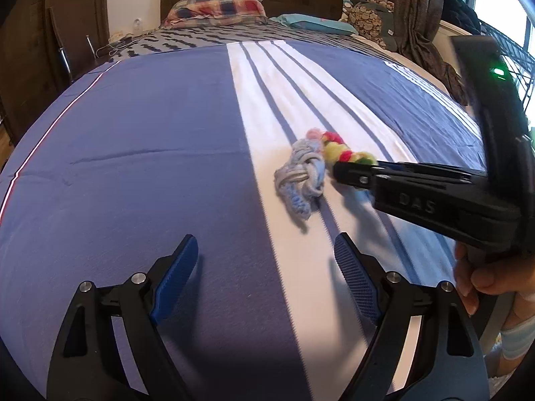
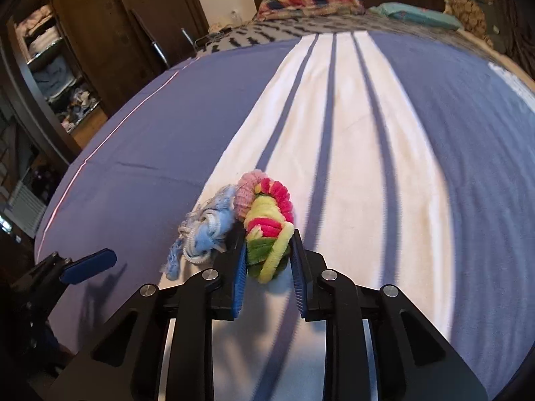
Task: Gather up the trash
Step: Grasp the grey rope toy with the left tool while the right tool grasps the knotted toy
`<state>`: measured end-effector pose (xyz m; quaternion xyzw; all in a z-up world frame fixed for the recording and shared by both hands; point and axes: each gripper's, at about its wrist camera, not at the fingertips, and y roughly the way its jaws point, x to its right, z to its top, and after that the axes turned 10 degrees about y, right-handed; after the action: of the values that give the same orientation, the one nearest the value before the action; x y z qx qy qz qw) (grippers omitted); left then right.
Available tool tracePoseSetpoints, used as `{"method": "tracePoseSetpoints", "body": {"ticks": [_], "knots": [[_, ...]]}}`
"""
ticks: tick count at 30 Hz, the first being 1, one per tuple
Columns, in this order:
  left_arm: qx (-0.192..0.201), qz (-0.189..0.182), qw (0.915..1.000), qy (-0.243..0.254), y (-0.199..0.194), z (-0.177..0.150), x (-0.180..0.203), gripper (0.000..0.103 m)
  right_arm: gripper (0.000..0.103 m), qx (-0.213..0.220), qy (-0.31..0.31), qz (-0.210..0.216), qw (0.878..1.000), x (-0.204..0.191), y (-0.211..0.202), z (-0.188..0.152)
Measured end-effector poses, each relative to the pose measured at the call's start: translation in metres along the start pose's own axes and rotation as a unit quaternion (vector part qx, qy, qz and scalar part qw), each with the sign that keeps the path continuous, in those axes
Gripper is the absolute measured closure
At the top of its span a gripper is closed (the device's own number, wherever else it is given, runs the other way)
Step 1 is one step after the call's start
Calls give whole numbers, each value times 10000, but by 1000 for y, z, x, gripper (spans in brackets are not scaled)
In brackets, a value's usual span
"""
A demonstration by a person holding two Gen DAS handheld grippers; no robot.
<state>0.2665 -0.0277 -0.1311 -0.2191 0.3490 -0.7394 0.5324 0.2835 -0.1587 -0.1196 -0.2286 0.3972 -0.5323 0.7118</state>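
Right gripper [image 2: 269, 260] clamps a multicoloured pipe-cleaner tangle [image 2: 267, 227] on the striped bedspread [image 2: 434, 133].
Beside it lies a blue-and-white yarn knot [image 1: 302, 175]; left gripper [image 1: 265, 260] hovers near, jaws spread, nothing between them.

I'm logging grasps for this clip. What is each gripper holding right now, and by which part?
The right gripper is shut on the near, yellow-green end of the colourful pipe-cleaner bundle. The left gripper is open, holding nothing.
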Motion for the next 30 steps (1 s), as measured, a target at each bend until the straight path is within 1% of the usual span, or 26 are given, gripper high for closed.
{"method": "tracePoseSetpoints", "body": {"ticks": [4,8,14,18,19,20,21,25,30], "knots": [[63,-46,9999,84,7,12,9,25,78,240,38,-282,9993,16,-21,0],[49,-98,9999,31,22,26,12,37,78,383,77,-423,9983,35,-38,-5],[-115,-80,9999,-101,45,37,10,46,78,471,60,-661,9967,58,-50,-13],[-127,-91,9998,-146,50,42,9,52,78,458,13,-812,9956,70,-52,-18],[-135,-93,9998,-149,51,42,9,56,78,449,12,-836,9955,72,-53,-19],[-152,-93,9997,-138,52,43,9,65,78,449,13,-847,9954,74,-54,-21],[-158,-106,9997,-134,53,43,10,69,78,449,3,-866,9952,75,-54,-22],[-151,-130,9997,-102,48,40,13,75,78,483,-14,-918,9946,76,-62,-29],[-82,-176,9998,-96,28,29,20,77,78,584,-30,-956,9937,74,-80,-40]]}}
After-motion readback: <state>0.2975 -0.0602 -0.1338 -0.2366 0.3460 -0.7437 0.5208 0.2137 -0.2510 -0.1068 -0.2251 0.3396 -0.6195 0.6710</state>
